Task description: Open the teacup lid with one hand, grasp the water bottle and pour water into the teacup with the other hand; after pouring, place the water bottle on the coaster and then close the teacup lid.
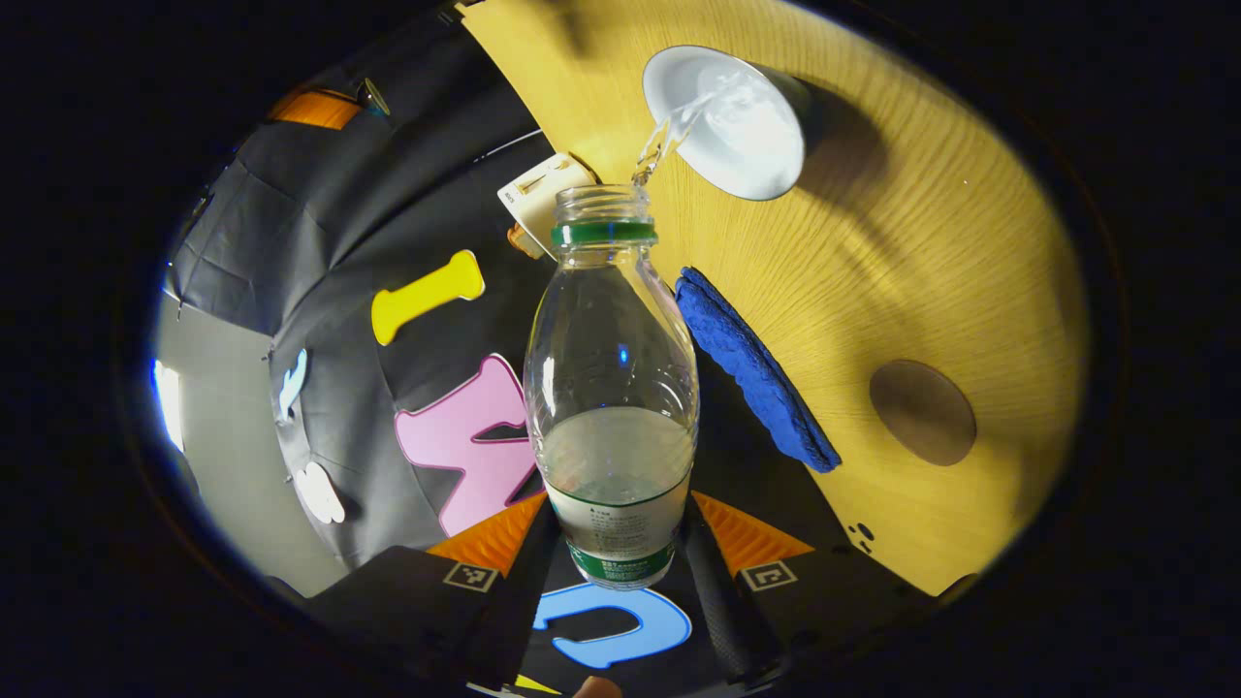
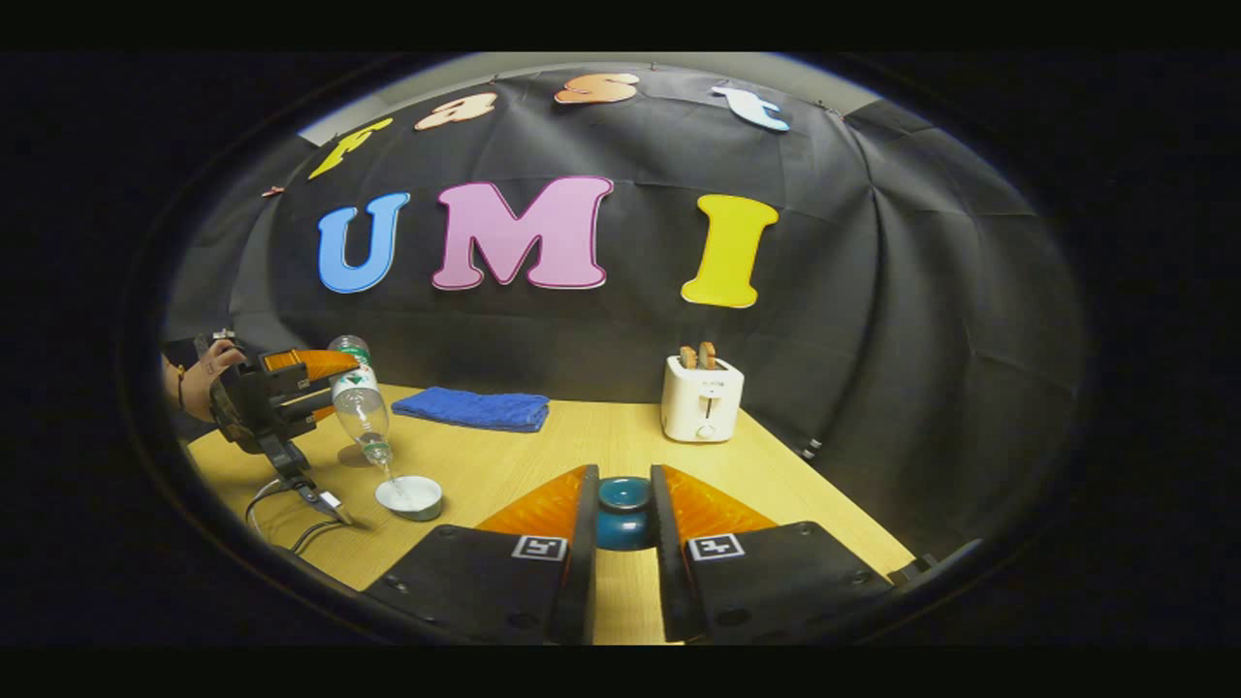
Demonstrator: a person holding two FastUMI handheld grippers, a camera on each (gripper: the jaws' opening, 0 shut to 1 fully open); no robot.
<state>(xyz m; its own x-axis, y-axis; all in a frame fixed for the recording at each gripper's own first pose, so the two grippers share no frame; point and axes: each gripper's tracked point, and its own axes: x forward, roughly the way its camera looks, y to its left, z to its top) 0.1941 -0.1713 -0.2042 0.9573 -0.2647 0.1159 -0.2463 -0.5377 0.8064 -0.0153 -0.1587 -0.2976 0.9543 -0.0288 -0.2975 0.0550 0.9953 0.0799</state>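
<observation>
Clear plastic is what I am gripping with my left tool (image 1: 620, 543): the water bottle (image 1: 613, 388), ribbed near its shoulder and ringed with a green band at the neck, is sitting pinched between both fingers at its labelled base. I am tipping it mouth-down, and a thin stream of water (image 1: 669, 136) is running from the uncapped neck into the teacup (image 1: 725, 121), a round white vessel with a smooth glazed inside, standing open on the pale wood-grain tabletop (image 1: 921, 242). In the right gripper view the same bottle (image 2: 359, 402) is slanting steeply over the cup (image 2: 409, 496), with a hand (image 2: 199, 383) holding that tool behind it.

My right tool (image 2: 622, 523) is closing narrowly around the teacup lid (image 2: 622, 512), a rounded, glossy teal piece sitting between both fingers, held above the tabletop and well apart from the cup.

A flat, round brown coaster (image 1: 922, 412) is lying bare on the wood, beyond a folded blue towel (image 1: 751, 368) with a nubby pile. Farther back, a boxy white toaster (image 2: 702, 397) is standing with two slices poking up.
</observation>
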